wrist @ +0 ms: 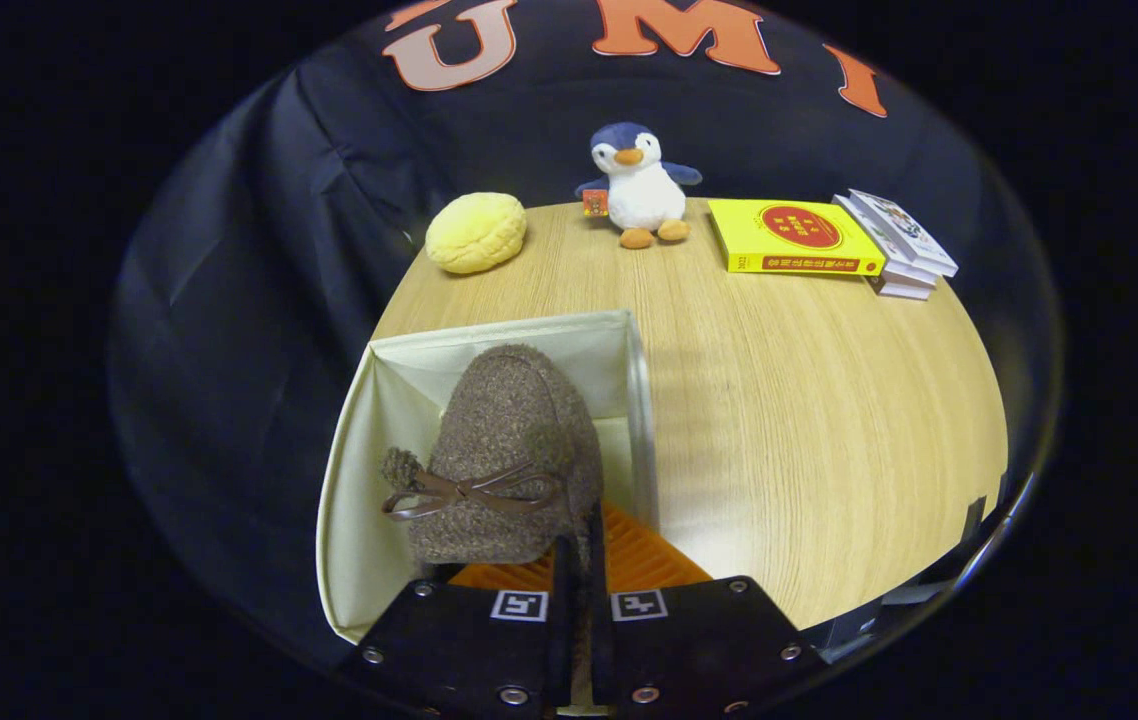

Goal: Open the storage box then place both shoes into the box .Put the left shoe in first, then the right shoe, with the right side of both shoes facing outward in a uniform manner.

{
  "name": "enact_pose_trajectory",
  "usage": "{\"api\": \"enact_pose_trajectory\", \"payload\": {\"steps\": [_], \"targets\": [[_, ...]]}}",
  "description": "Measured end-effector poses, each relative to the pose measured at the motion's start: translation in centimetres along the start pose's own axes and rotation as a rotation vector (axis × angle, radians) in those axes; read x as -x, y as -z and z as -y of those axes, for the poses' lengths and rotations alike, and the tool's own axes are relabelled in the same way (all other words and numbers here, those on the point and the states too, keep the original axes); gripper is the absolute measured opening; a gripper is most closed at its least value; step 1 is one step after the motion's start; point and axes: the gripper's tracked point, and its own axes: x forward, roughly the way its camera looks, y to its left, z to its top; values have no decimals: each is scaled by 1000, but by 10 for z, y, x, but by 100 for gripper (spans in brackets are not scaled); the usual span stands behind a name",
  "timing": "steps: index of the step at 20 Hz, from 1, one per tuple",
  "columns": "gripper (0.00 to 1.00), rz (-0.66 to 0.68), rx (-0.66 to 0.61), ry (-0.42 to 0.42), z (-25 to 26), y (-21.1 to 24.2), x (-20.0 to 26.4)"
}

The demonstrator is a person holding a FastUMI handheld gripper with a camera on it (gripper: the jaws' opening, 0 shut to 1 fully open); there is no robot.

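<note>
Item: brown woolly bow-tied shoe [509,455], pinched by gripper [579,560] fingers, hangs over open cream fabric storage box [354,500] for lowering.

Brown all over the shoe [514,450], a nubby, flecked knit, with a smooth darker-brown bow [469,493] across it. Around it the box [354,500] shows plain cream walls, and there's a ribbed bright orange surface [634,555] just ahead of the black gripper [579,560], whose jaws are pinched nearly together and each carry a small black-and-white square marker. The bench [799,420] is pale wood with fine straight grain. Far side: a soft yellow bun [476,232] with a criss-cross surface, a penguin [637,185] in navy and white with orange beak and feet, a yellow book [791,236] with a red circle, and white books [901,245] stacked beside it.
</note>
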Motion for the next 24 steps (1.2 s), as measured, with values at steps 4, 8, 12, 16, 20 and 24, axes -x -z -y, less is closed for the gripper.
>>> {"api": "enact_pose_trajectory", "payload": {"steps": [4,8,12,16,20,24], "targets": [[19,-39,23,-21,-2,11,11],[29,12,-1,-118,7,-10,46],[36,159,7,-178,44,-55,84],[50,325,14,-168,98,-98,125],[63,484,-2,-114,168,-140,169],[76,674,14,-40,225,-181,217]]}}
